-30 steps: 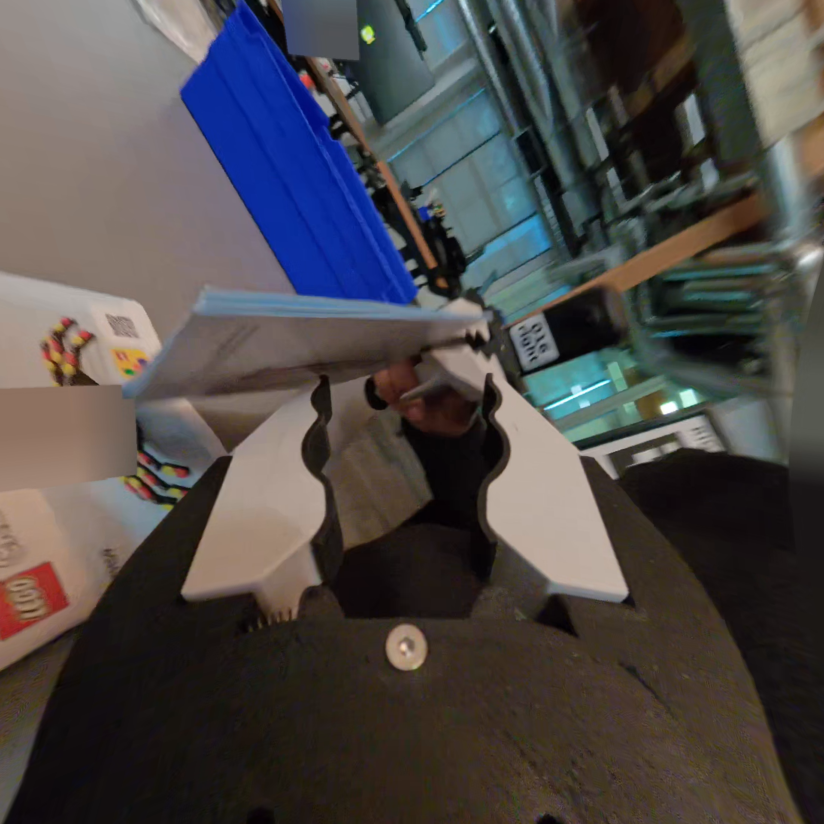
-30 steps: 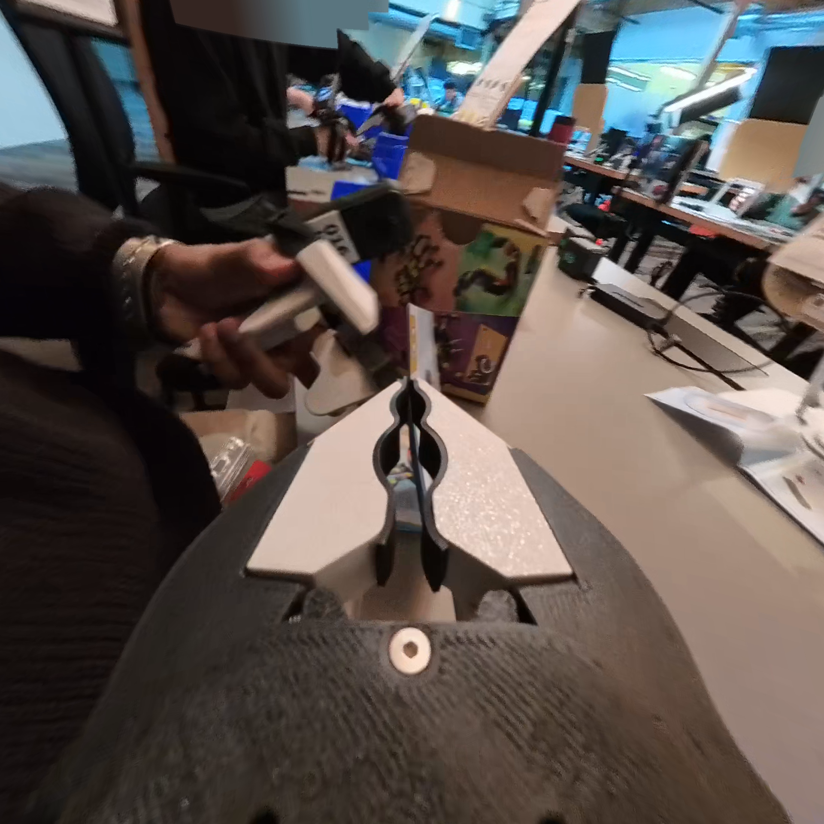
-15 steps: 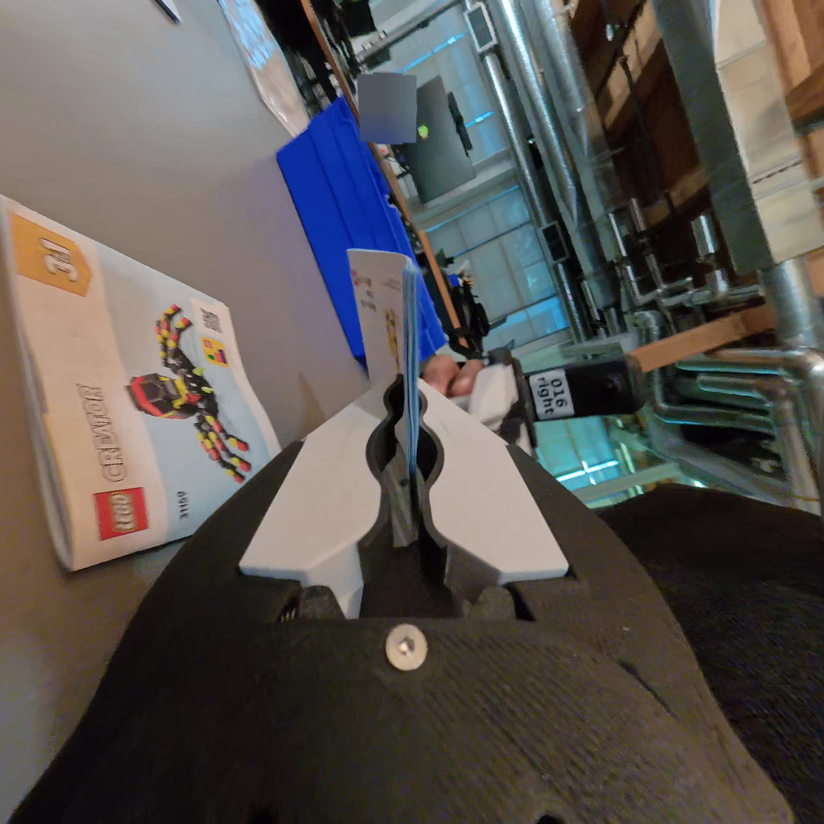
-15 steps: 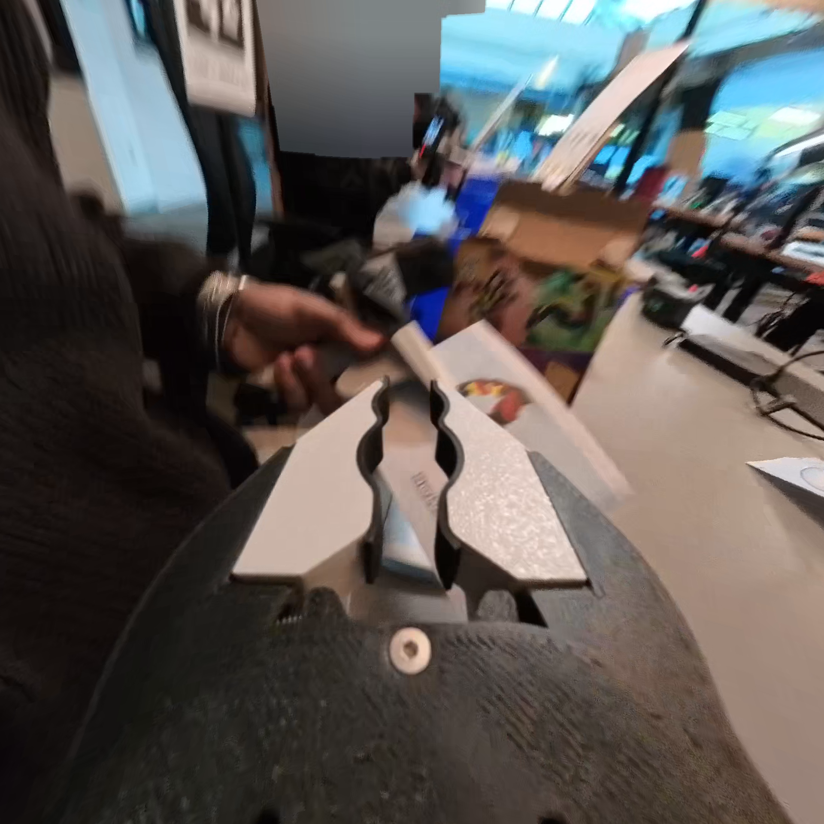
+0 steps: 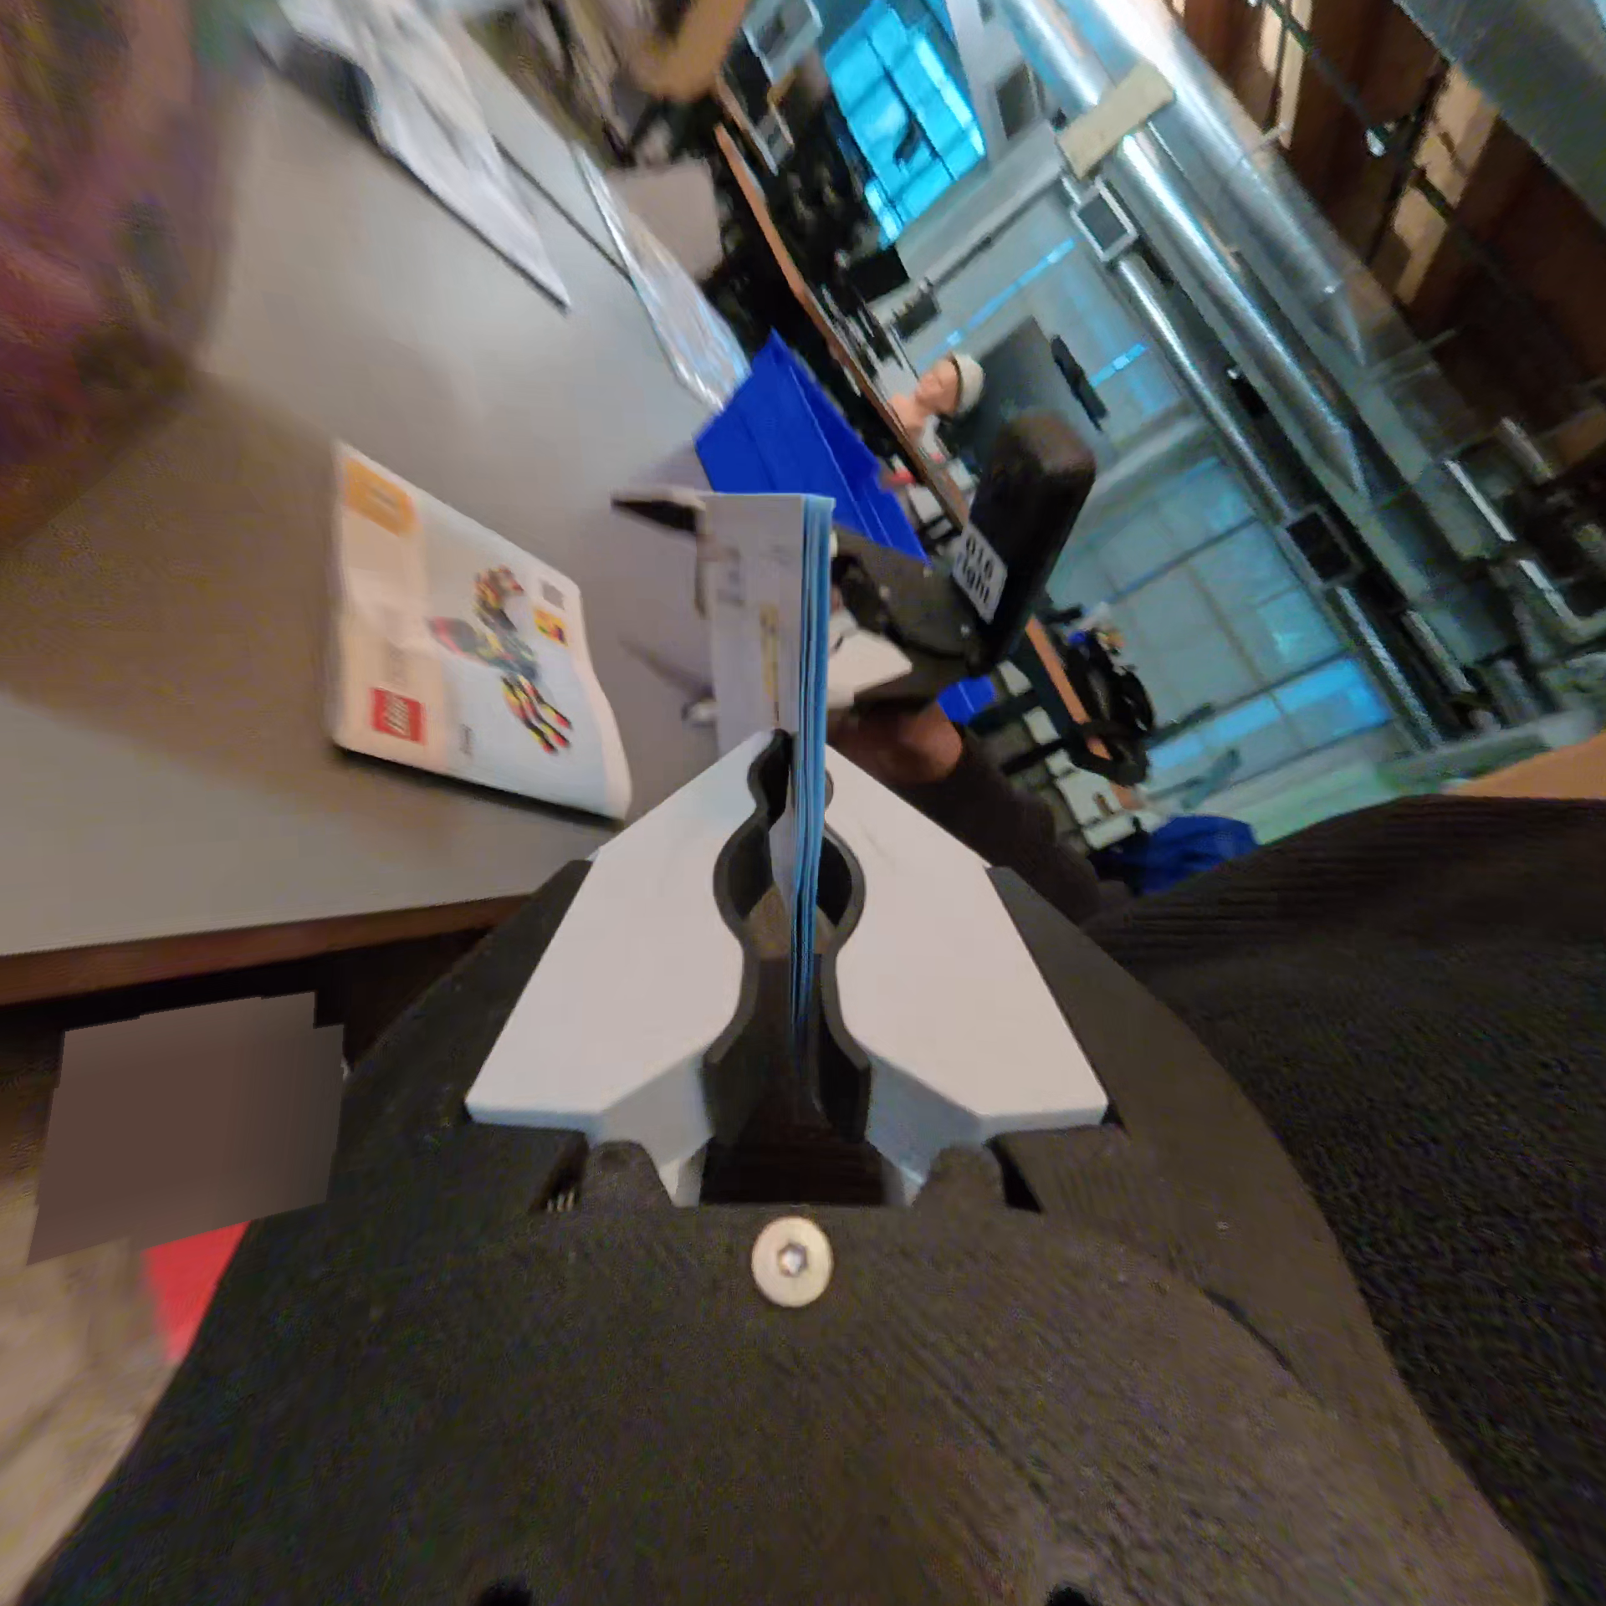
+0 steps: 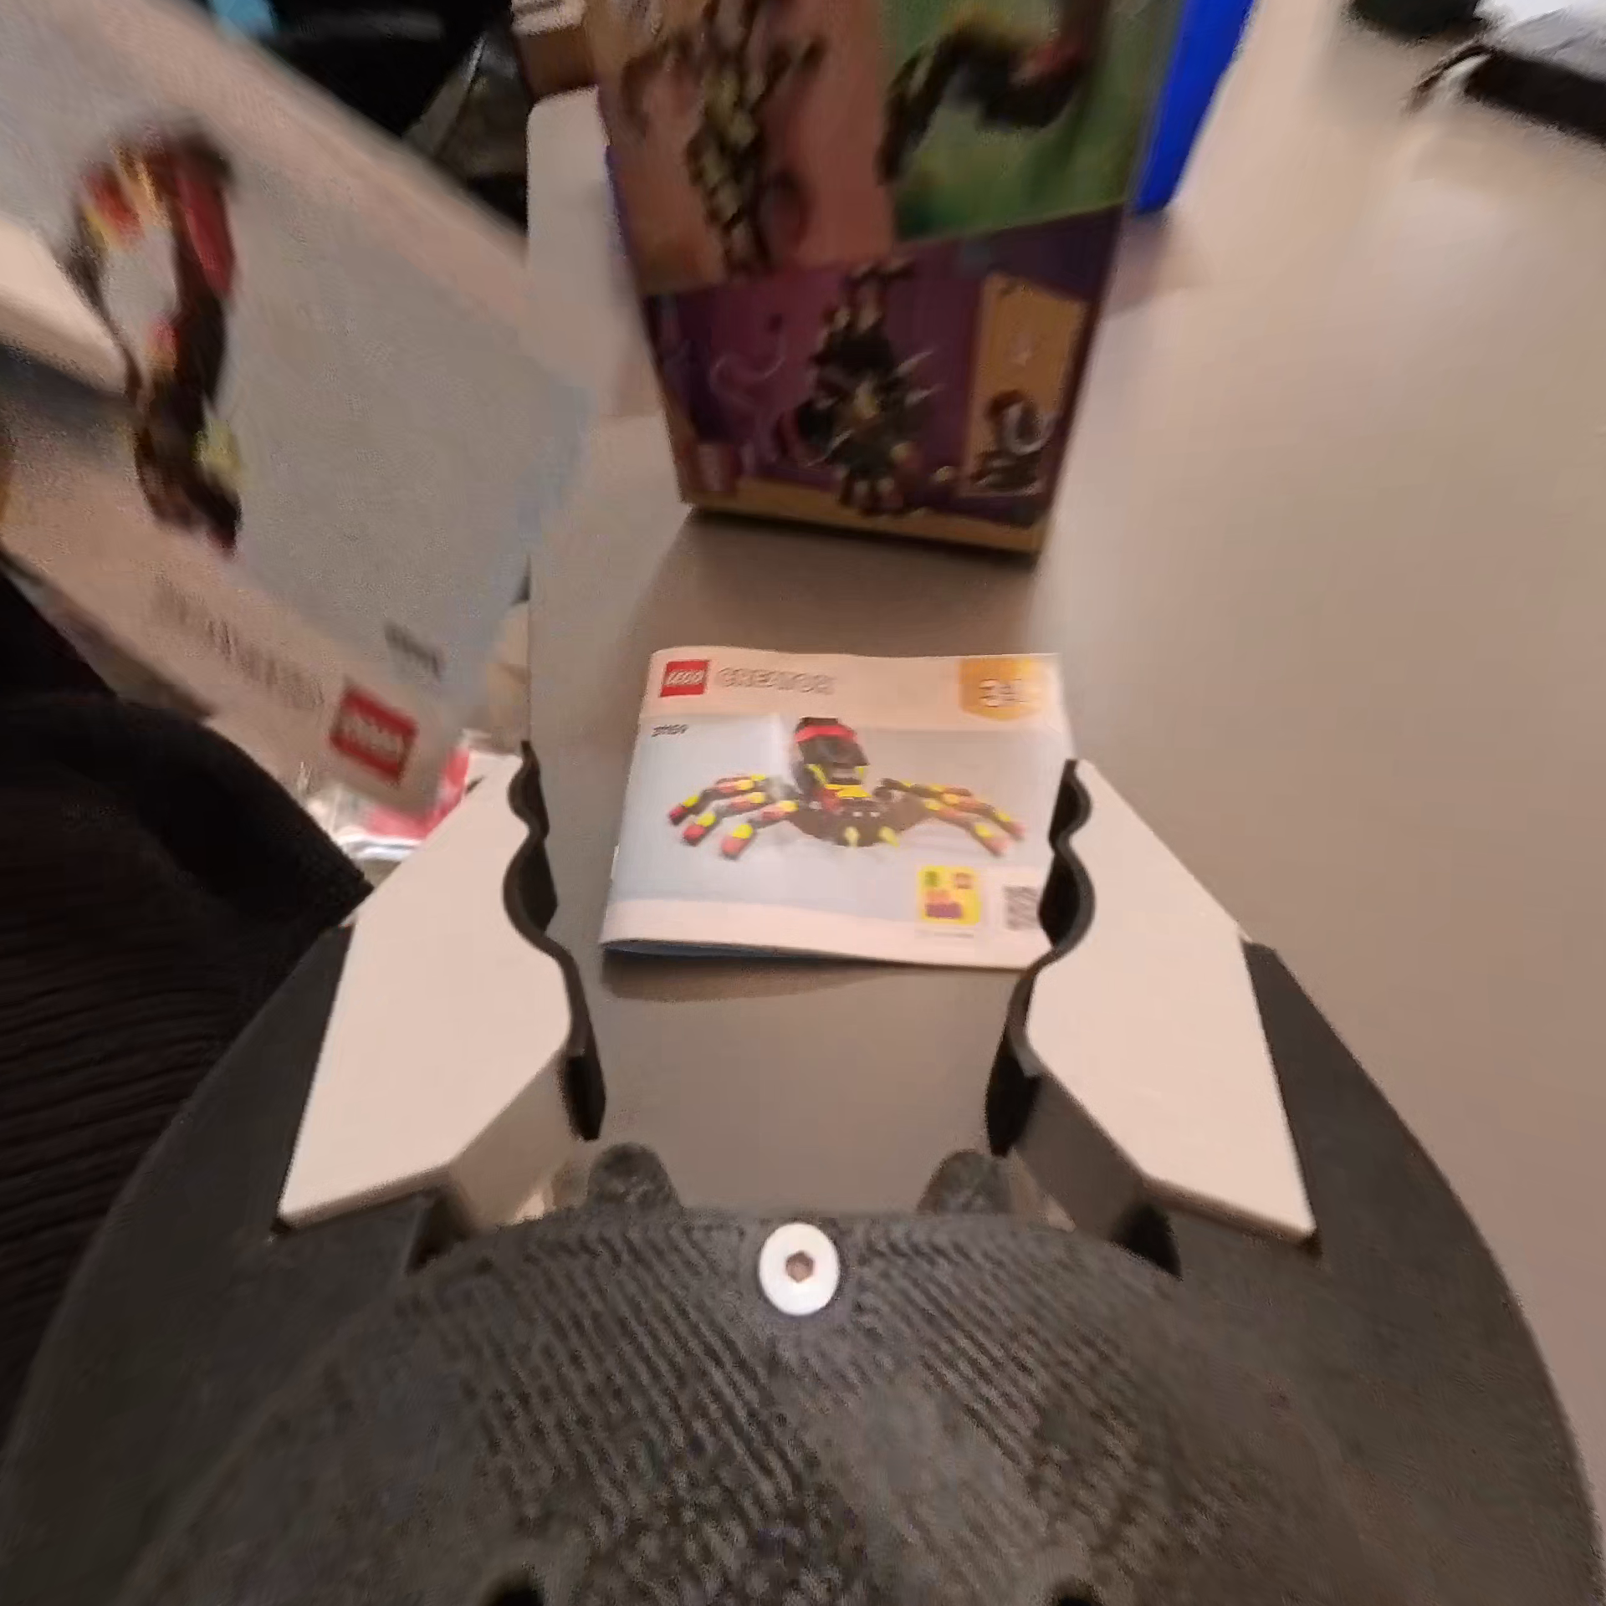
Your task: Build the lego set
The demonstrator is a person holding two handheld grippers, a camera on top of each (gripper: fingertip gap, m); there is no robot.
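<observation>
An instruction booklet [image 5: 804, 660] is clamped edge-on by the left gripper [image 5: 798, 786] at frame centre. The right gripper [image 6: 795, 834] is spread wide above a second booklet [image 6: 834, 817] lying flat before the set's box [image 6: 878, 261]. The held booklet, seemingly thin, could slip if tilted.

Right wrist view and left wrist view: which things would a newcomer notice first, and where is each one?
In the right wrist view, a pale instruction booklet with a black, red and yellow spider on its cover lies flat on the grey table, framed by the wide-open right claw. Behind it stands a purple and green cardboard set box. In the left wrist view, the left claw is shut on a second thin booklet with blue page edges, seen edge-on.
</observation>
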